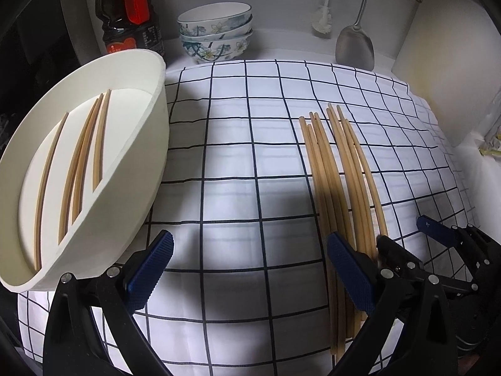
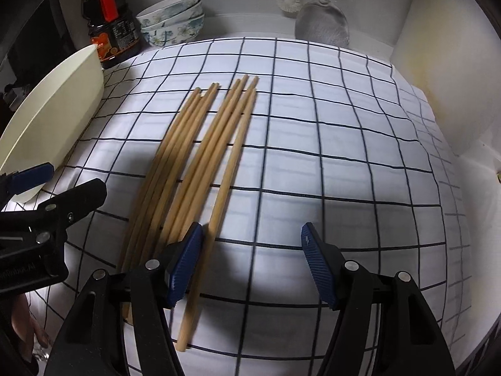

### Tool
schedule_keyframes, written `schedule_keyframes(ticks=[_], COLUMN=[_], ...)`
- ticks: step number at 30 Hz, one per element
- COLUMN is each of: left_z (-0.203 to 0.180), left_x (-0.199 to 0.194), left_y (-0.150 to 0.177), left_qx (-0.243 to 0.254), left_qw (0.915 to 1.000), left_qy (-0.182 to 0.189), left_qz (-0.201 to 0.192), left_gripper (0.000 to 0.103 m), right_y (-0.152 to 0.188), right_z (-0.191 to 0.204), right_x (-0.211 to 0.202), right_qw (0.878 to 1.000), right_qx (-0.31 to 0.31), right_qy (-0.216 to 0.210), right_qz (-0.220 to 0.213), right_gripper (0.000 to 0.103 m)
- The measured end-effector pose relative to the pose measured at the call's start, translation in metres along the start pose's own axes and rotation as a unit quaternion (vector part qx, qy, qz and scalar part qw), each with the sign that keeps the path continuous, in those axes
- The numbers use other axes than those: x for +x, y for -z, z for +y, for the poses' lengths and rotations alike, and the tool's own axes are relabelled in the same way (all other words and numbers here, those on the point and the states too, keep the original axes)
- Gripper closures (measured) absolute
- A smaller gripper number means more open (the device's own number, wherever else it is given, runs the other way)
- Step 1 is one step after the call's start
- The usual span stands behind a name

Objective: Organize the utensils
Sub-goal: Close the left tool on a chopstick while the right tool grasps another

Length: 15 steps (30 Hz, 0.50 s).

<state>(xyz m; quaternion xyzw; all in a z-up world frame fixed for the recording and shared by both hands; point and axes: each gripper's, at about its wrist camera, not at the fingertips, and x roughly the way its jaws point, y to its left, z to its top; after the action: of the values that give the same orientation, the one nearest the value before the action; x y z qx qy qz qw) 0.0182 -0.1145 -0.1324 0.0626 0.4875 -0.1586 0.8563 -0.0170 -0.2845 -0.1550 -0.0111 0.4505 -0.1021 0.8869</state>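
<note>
A big white cloth [image 1: 250, 163] with dark lines in squares covers the counter. On its left edge sits a white tub [image 1: 94, 169], tipped up on its side so we can look in. Four chopsticks lie inside the tub [image 1: 80, 169], side by side.

At the back stand a dark sauce bottle [image 1: 130, 12] with a red handle and a stack of flowered bowls [image 1: 216, 34]. A metal spatula [image 1: 355, 44] and a white brush [image 1: 322, 20] hang by the back wall.

A bunch of bare wooden chopsticks [image 2: 200, 156] lies flat on the cloth, to the right of the tub and well apart from it. The sticks are close together, with their far ends fanned out a little.

The left gripper [image 1: 250, 269] hangs over the cloth between the tub and the bunch. Its blue fingers [image 1: 150, 269] stand wide apart with nothing between them. Its right finger is over the near ends of the sticks.

The right gripper [image 2: 250, 263] is spread open too. The last stick on the right runs between its fingers, just beside the left one [image 2: 184, 263], but the fingers do not squeeze it. The rest of the bunch lies to the left of that finger
</note>
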Motion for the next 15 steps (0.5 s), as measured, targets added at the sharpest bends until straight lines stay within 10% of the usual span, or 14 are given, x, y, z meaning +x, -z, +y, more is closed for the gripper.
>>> schedule_keyframes(ticks=[15], left_z=[-0.015], left_x=[0.022], left_y=[0.003], left_qx=[0.01], left_qw=[0.9995], left_qy=[-0.009], left_qz=[0.027], left_gripper=[0.006], right_y=[0.005], right_z=[-0.03], right_x=[-0.004], right_qw=[0.999], right_qx=[0.029], right_qy=[0.013], right_qz=[-0.009], right_gripper=[0.042])
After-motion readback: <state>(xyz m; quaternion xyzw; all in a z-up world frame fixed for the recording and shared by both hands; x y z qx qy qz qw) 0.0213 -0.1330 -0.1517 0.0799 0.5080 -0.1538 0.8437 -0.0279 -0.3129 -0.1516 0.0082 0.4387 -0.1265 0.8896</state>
